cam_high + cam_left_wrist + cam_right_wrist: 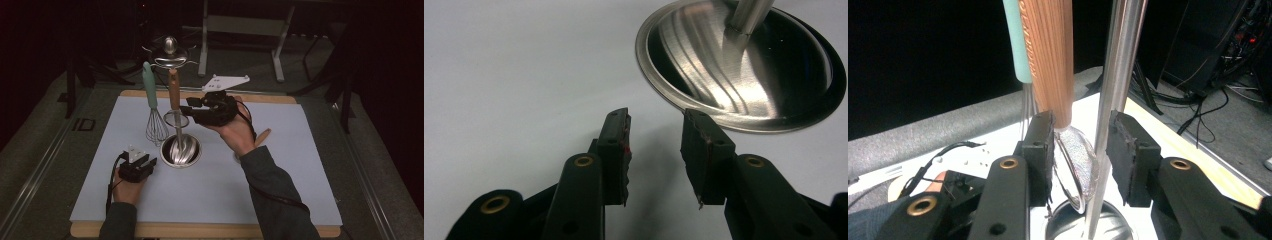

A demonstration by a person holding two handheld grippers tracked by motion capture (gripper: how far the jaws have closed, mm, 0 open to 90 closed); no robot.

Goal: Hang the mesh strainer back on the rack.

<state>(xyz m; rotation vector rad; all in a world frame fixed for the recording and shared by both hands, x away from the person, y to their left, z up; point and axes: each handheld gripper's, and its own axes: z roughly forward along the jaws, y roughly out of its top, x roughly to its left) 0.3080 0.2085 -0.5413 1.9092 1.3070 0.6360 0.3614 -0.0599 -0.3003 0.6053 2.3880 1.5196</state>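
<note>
Left tongs [655, 150] rest parted and empty on the counter [250, 190], just beside the stand's base [744, 75]. Right tongs [1080, 150] gape around the hanging strainer [1079, 165], pads clear of its wooden handle [1050, 55], whisk [156, 122] beyond.

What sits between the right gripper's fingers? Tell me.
In the right gripper view, the wooden-handled strainer and the stand's steel pole sit between the right gripper's open fingers; neither looks pressed.
</note>
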